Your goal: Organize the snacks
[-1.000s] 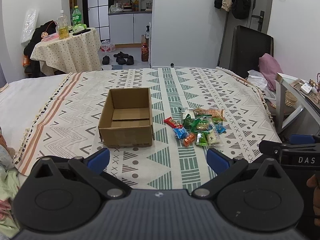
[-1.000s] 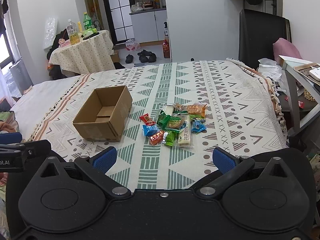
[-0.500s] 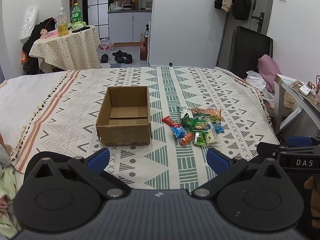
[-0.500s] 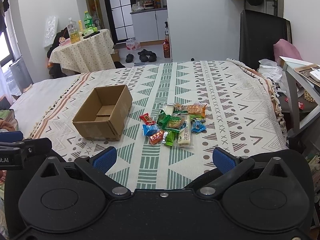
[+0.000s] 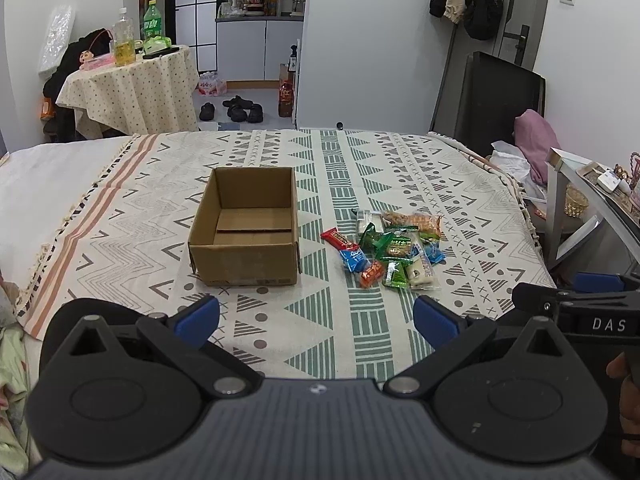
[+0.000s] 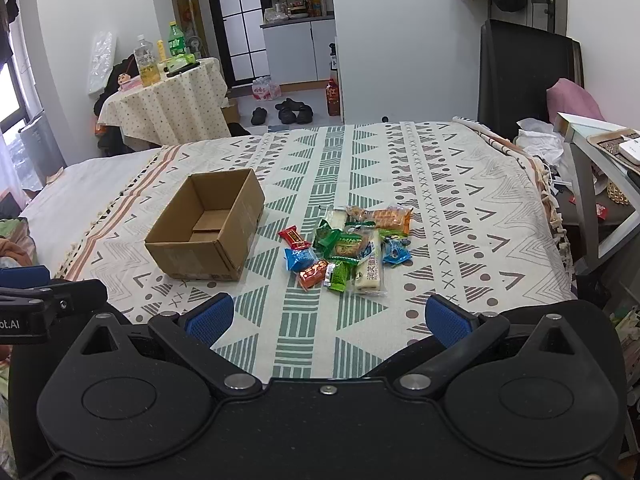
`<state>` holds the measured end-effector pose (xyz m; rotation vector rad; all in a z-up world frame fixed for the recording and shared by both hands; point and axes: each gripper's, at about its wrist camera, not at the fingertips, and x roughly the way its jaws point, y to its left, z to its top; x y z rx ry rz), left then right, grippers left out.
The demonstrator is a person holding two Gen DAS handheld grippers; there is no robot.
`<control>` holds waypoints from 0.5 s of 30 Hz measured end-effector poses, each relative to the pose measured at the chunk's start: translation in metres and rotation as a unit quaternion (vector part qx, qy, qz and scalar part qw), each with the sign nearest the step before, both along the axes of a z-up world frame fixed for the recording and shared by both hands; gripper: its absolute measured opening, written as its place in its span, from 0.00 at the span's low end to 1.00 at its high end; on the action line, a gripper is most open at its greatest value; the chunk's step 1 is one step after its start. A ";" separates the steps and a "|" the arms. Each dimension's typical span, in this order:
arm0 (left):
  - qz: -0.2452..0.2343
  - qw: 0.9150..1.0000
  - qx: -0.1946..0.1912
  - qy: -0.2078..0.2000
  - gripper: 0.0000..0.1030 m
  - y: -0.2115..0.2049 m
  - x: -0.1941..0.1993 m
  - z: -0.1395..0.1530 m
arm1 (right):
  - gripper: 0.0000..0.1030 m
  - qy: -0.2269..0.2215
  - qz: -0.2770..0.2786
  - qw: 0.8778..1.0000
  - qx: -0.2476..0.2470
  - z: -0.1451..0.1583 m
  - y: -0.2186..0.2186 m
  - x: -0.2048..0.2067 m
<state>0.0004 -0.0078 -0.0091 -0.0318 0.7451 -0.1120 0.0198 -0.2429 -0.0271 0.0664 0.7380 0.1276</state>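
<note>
An open, empty cardboard box (image 5: pixel 246 236) (image 6: pixel 208 228) sits on a patterned bedspread (image 5: pixel 360 168) (image 6: pixel 440 168). To its right lies a pile of several wrapped snacks (image 5: pixel 390 246) (image 6: pixel 348 246): red, blue, orange, green and white packets. My left gripper (image 5: pixel 316 318) hangs open over the near edge of the bed, short of the box, nothing between its blue pads. My right gripper (image 6: pixel 328 318) is likewise open and empty, short of the snack pile. The right gripper's side shows at the right edge of the left wrist view.
A round table (image 5: pixel 132 84) with bottles stands beyond the bed at the left. Shoes (image 5: pixel 236 110) lie on the floor. A dark chair (image 5: pixel 492 96) and a white side table (image 6: pixel 592 160) stand to the right of the bed. Clothes lie at the near left.
Both views have shifted only slightly; the left wrist view has dropped a little, so the box and snacks sit somewhat higher. Both grippers stay open and empty.
</note>
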 end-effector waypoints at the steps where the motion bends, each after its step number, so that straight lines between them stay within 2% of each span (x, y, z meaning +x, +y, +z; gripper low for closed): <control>1: 0.000 1.000 -0.001 0.000 1.00 0.000 0.000 0.000 | 1.00 0.000 0.000 1.000 0.000 0.000 0.000 0.000; 15: 0.001 1.000 -0.004 -0.005 1.00 0.000 0.001 0.001 | 1.00 0.003 0.001 1.000 0.002 -0.002 0.001 0.001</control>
